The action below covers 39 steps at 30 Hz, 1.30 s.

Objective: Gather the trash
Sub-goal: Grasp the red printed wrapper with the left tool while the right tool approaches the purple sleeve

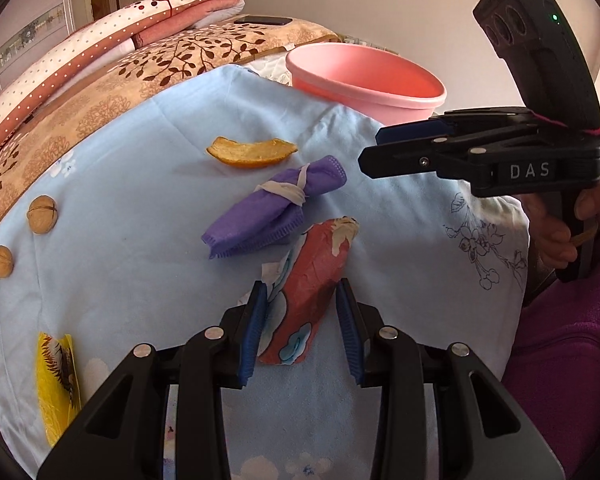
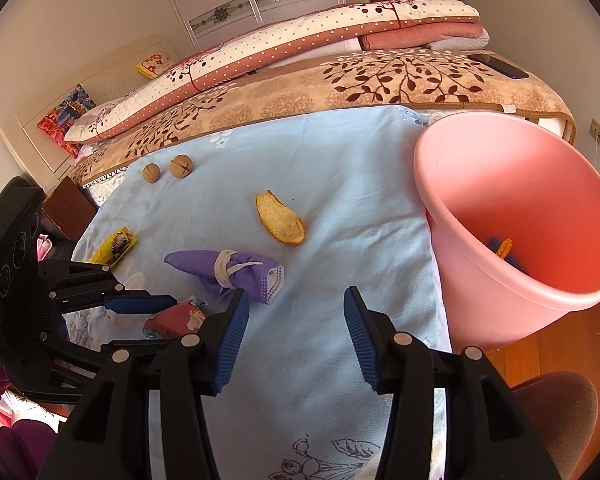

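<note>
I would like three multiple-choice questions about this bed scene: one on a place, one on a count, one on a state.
1. Where does the orange peel lie?
A. on the blue sheet
B. on the folded quilt
C. on the floor

2. How many walnuts are on the sheet?
A. one
B. two
C. four

3. How does the left tool stand at the red wrapper?
A. shut tight with nothing near it
B. open, one finger on each side of the wrapper
C. holding the wrapper over the pink bin

Answers: 1 A, the peel rests on the sheet beyond the purple mask. 2 B, two round walnuts sit side by side. 3 B, the wrapper lies on the sheet between the open fingers.
</note>
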Available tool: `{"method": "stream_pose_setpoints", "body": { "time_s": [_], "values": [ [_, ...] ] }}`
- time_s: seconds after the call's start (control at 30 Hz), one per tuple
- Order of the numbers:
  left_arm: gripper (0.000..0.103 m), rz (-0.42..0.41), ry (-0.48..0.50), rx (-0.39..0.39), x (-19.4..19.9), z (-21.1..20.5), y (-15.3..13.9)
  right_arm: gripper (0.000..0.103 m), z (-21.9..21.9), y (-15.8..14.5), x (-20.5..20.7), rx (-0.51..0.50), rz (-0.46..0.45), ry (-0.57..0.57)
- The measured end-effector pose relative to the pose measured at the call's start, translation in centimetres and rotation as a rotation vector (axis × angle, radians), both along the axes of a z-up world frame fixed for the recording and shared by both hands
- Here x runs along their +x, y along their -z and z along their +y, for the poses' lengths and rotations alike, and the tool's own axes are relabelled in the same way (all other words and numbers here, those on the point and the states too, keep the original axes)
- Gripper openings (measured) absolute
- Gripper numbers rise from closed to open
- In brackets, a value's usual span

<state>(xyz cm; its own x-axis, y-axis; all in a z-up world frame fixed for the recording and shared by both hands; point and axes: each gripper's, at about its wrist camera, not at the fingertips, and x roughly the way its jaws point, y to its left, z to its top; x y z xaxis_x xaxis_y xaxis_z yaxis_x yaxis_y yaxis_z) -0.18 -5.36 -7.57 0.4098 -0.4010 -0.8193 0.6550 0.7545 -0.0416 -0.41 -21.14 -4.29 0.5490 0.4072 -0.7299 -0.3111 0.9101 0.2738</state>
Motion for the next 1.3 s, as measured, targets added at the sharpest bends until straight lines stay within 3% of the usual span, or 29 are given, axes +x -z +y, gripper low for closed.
{"method": "stream_pose_setpoints", "body": {
  "time_s": [0.1, 0.13, 0.27, 0.47, 1.0, 1.3],
  "values": [
    [0.035, 0.005, -0.027, -0.026, 0.1, 0.4, -0.1, 0.049, 0.1, 0.1, 0.1, 0.0, 0.005, -0.002],
    [0.027, 0.004, -0.037, -0.028, 0.1, 0.5, -0.1, 0.049, 0.1, 0.1, 0.1, -0.001, 0.005, -0.003],
    [0.015, 0.005, -0.059, -0.055, 0.1, 1.4, -0.5, 0.05, 0.2, 0.0, 0.0, -0.004, 0.001, -0.007],
    [0.013, 0.014, -0.117, -0.147, -0.7, 3.6, -1.8, 0.05, 1.2, -0.1, 0.2, -0.007, 0.001, -0.063],
    [0.012, 0.016, -0.431, -0.337, -2.2, 9.5, -3.3, 0.057, 8.1, -0.9, 1.6, -0.116, -0.049, -0.309],
    [0.012, 0.012, -0.49, -0.385, -2.3, 10.4, -3.6, 0.058, 10.3, 0.3, 2.3, -0.205, -0.015, -0.399]
  ]
}}
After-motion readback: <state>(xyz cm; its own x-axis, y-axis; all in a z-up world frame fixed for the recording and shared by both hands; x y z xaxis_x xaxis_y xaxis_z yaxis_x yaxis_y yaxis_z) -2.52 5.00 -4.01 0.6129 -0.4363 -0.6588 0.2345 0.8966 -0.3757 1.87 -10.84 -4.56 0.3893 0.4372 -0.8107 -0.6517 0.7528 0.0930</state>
